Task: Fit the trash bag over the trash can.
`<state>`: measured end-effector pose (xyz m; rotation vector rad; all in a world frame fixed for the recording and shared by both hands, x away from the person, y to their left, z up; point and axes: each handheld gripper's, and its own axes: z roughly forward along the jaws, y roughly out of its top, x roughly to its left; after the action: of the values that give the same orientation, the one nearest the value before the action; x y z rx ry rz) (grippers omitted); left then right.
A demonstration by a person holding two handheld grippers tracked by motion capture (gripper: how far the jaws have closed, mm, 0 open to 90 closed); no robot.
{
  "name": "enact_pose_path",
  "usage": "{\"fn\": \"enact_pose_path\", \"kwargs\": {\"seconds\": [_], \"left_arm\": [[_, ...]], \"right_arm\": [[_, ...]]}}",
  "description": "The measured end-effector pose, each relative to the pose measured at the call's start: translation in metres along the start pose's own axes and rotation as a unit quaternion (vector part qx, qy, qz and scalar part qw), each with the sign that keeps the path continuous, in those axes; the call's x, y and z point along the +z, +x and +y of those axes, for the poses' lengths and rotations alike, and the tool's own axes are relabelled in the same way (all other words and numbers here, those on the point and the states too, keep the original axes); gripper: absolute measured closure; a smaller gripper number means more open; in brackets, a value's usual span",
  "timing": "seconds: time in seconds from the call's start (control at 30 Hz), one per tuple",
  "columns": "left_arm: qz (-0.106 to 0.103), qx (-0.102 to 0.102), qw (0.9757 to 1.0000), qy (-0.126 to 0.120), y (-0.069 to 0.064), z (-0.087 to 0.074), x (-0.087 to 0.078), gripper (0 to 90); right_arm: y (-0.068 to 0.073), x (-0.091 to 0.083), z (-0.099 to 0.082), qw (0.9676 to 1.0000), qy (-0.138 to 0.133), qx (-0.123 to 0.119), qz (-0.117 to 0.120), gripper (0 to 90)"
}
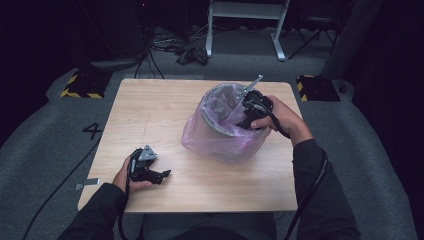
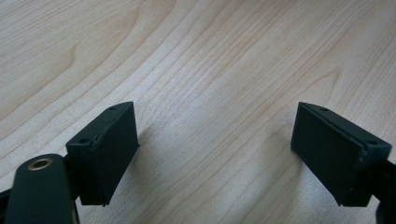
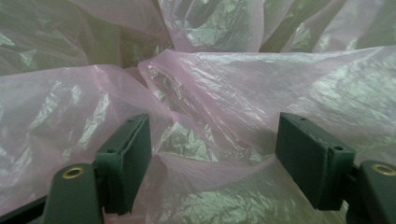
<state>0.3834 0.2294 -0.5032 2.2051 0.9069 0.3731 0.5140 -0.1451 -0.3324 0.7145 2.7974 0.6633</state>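
- A grey bin [image 1: 220, 127] lined with a pink plastic bag [image 1: 210, 142] stood right of centre on a wooden table [image 1: 150, 110].
- The right gripper [image 1: 245, 117] reached over the bin's rim into the bag, jaws wide apart, crinkled plastic between them but unpinched.
- The left gripper [image 1: 162, 175] rested near the table's front left, jaws wide, holding nothing.

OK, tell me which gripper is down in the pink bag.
The right gripper, its jaws open over the pink bag; the left gripper rests apart on the table.
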Motion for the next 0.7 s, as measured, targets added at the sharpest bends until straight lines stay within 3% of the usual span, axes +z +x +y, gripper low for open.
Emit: {"fn": "enact_pose_path", "kwargs": {"seconds": [0.07,0.27,0.4,0.53,0.7], "left_arm": [[-0.001,-0.001,1.0,0.0,0.0,0.0,0.0,14.6],[-0.001,0.0,1.0,0.0,0.0,0.0,0.0,14.6],[-0.002,0.0,1.0,0.0,0.0,0.0,0.0,14.6],[-0.002,0.0,1.0,0.0,0.0,0.0,0.0,14.6],[-0.002,0.0,1.0,0.0,0.0,0.0,0.0,14.6]], "right_arm": [[-0.002,-0.003,-0.003,0.9998,-0.017,0.01,-0.005,26.6],[-0.003,-0.016,-0.009,0.9971,-0.071,-0.001,-0.027,24.6],[-0.006,-0.026,-0.016,0.9927,-0.114,0.01,-0.039,24.7],[-0.007,-0.036,-0.022,0.9896,-0.132,0.014,-0.056,24.6],[-0.006,-0.044,-0.029,0.9872,-0.146,0.023,-0.061,23.8]]}}
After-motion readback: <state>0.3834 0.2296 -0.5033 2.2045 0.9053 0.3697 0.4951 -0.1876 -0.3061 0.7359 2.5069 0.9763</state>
